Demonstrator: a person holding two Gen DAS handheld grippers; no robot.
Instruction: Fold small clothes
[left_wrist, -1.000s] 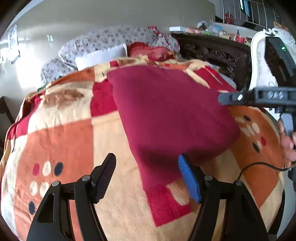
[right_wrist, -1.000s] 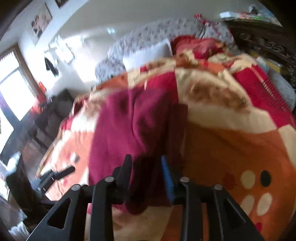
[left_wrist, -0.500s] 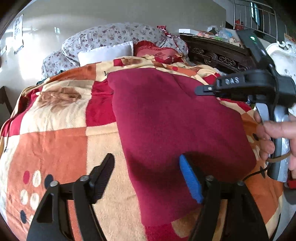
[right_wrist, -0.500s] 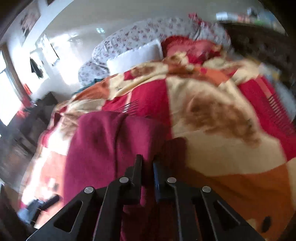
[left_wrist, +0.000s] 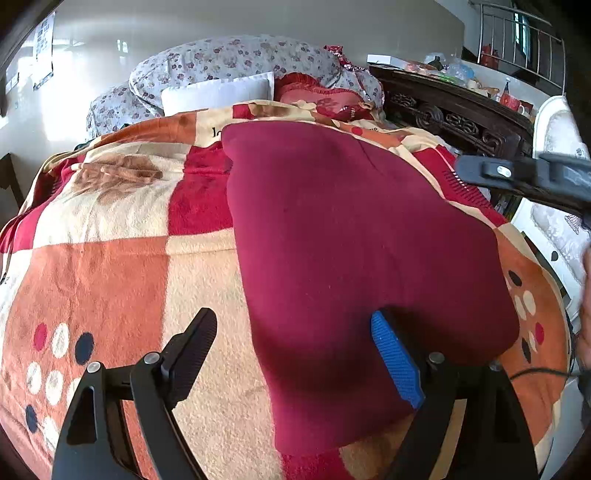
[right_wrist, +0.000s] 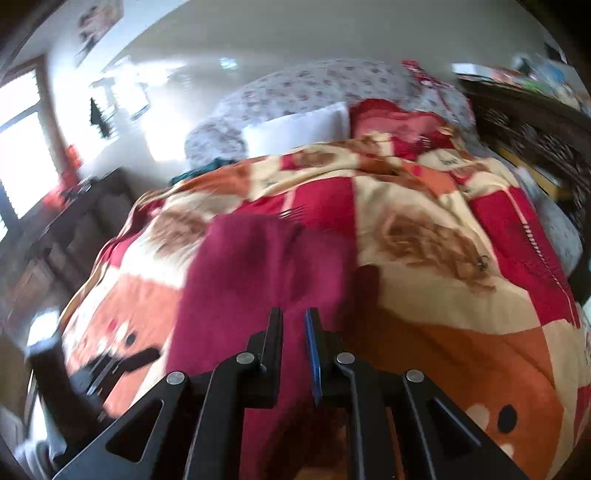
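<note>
Since a second ago my right tongs (right_wrist: 293, 332) have swung off to the garment's (left_wrist: 351, 258) right edge; jaws nearly clenched, opening slightly, nothing visibly pinched. Left tongs (left_wrist: 295, 354) are opening, straddling its near left edge, ungripped. Garment lies flat on the blanket (left_wrist: 110, 277), long axis running away from me; left is nearer.

Your left gripper (left_wrist: 293, 334) is matte black with silver screws; one ribbed black pad, one ribbed blue; your right gripper (right_wrist: 293, 319) matches, thin blue pad included; a black cable (left_wrist: 535, 373) trails beside it.
</note>
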